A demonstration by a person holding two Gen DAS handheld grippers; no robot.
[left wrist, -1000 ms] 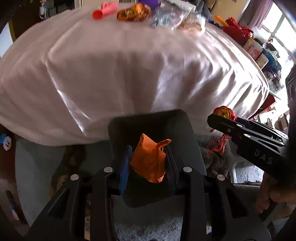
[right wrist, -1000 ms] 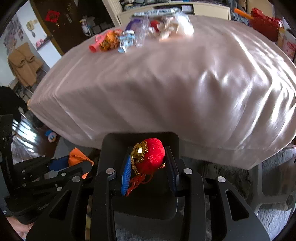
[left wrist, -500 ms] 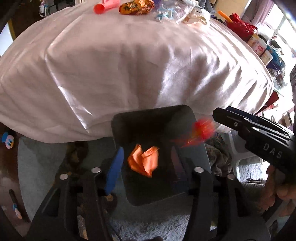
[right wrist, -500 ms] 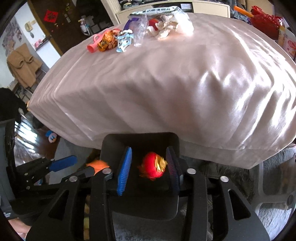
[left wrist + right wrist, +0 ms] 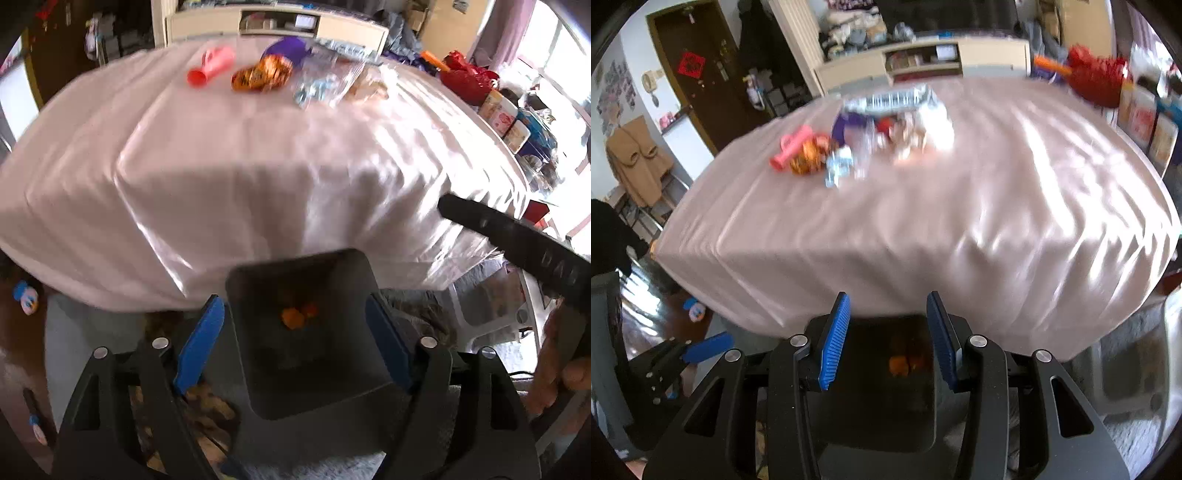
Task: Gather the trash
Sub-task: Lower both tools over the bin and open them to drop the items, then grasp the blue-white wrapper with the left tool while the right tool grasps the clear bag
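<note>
A black trash bin [image 5: 317, 373] stands on the floor below the table's near edge, also in the right wrist view [image 5: 886, 417]. Orange trash [image 5: 293, 316] lies at its bottom, seen also in the right wrist view [image 5: 905, 363]. My left gripper [image 5: 295, 339] is open and empty over the bin. My right gripper [image 5: 890, 338] is open and empty over the bin. A pile of trash lies on the far side of the table: a pink tube [image 5: 210, 68], an orange wrapper [image 5: 264, 75], clear wrappers [image 5: 325, 85]. The same pile [image 5: 864, 144] shows in the right wrist view.
The table wears a shiny pink cloth [image 5: 258, 166]. Jars and boxes [image 5: 509, 122] stand at its right edge with a red bag [image 5: 465, 79]. A cabinet [image 5: 923, 62] stands behind. Small toys [image 5: 26, 299] lie on the floor at left.
Both grippers opened and dropped their loads, the orange wrapper and the red ornament, into the bin. Both grippers then rose, bringing more of the table into view.
</note>
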